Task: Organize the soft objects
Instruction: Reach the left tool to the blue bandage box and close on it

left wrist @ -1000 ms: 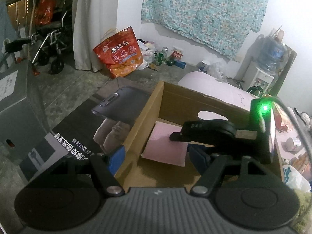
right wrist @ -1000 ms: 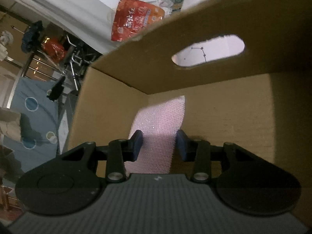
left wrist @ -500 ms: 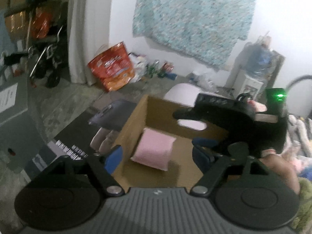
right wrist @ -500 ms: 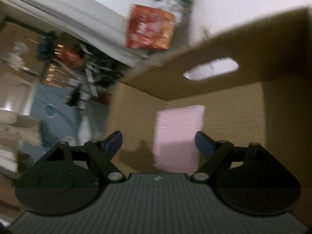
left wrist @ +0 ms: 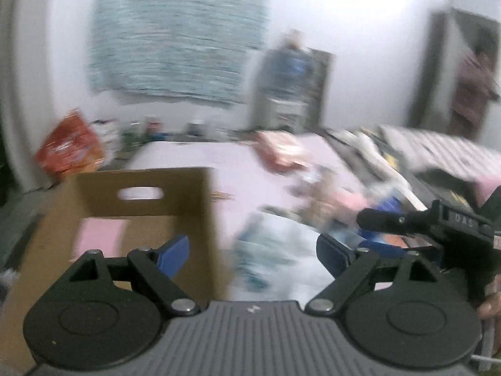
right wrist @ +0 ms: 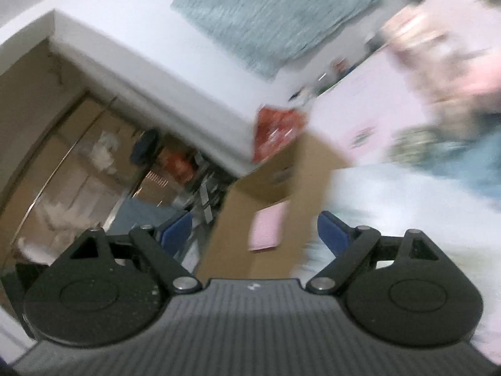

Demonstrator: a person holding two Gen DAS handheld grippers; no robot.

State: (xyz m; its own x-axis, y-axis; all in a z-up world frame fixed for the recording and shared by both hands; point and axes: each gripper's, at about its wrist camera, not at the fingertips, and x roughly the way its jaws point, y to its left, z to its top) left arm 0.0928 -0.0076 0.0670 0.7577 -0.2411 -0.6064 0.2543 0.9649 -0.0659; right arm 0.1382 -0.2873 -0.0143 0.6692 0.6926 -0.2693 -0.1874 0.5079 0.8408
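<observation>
A brown cardboard box [left wrist: 147, 194] stands at the left of the blurred left wrist view, and a pink soft pad [left wrist: 94, 238] lies on its floor. My left gripper [left wrist: 253, 250] hangs over the box's right wall, jaws still opening with nothing between them. In the right wrist view the same box [right wrist: 247, 238] sits below centre with the pink pad [right wrist: 269, 228] inside. My right gripper [right wrist: 255, 232] is above and away from the box, jaws opening and empty. The other gripper's black body [left wrist: 438, 222] shows at the right in the left wrist view.
A pink bed sheet [left wrist: 200, 156] spreads behind the box, strewn with blurred soft items [left wrist: 281, 150] and a pale blue-white cloth [left wrist: 272, 247]. A red bag [left wrist: 69, 150] sits on the floor by the wall. A person [left wrist: 472, 84] stands in a doorway at the far right.
The right gripper let go of the pink pad, opened wide and pulled up out of the box. The left gripper swung right and opened further, so the box shifted to the left of its view.
</observation>
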